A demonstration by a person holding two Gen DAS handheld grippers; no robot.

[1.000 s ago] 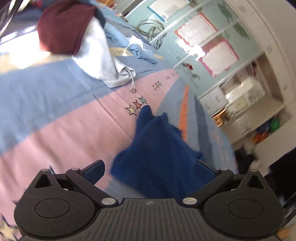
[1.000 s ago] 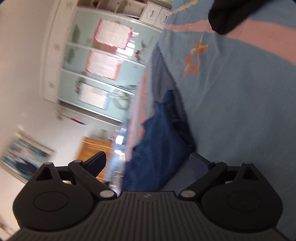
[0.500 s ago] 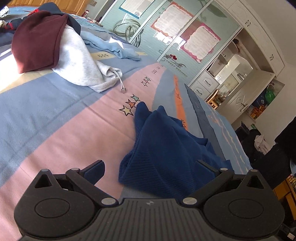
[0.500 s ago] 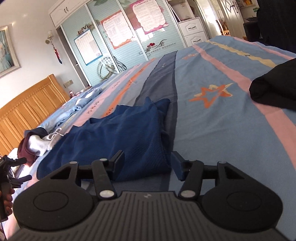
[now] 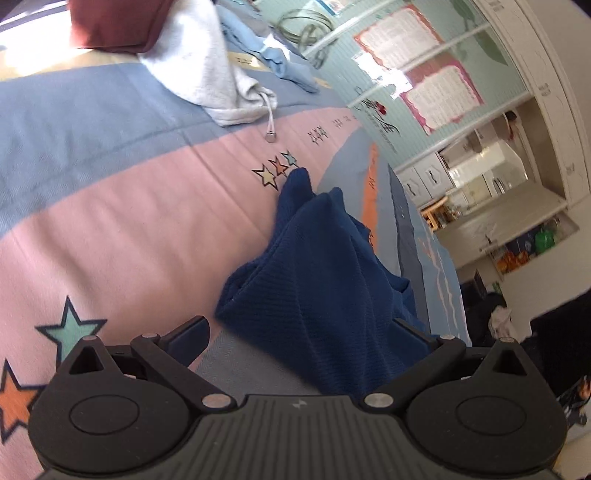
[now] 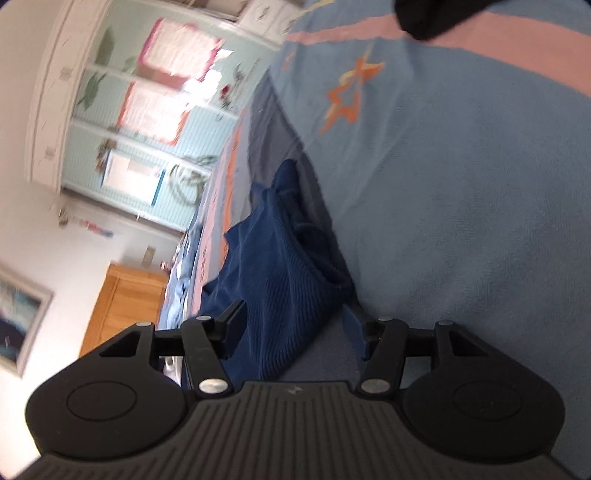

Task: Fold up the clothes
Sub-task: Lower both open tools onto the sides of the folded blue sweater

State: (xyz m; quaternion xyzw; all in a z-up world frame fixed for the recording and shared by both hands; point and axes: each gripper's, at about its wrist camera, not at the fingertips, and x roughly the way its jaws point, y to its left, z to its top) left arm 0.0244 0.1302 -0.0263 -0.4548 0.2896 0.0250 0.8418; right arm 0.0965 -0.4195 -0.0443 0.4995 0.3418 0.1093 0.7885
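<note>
My left gripper (image 5: pixel 299 332) stood wide, its two fingers far apart at the bottom of the frame, and the near corner of the navy knit garment (image 5: pixel 325 269) lay between them without either pad pressing on it. The garment ran from lower centre up toward the middle of the left wrist view, bunched in folds on the striped bedspread (image 5: pixel 122 206), its far tip touching a row of three small printed stars (image 5: pixel 275 171). In the upper left of that view sat a heap of other clothes: a grey hooded top (image 5: pixel 210 70) with its drawstring trailing onto the pink stripe, a maroon piece (image 5: pixel 118 22) on top of it, and a light blue one (image 5: pixel 284 64) behind.

My right gripper (image 6: pixel 295 332) was about half wide. The same navy garment (image 6: pixel 280 280) hung in the gap, against the left finger, but I could not tell whether the pads pinched it. Here it lay in the lower centre of the frame, along the dark stripe. An orange star (image 6: pixel 351 96) showed in the upper right, and a black garment (image 6: pixel 432 14) at the top edge.
</note>
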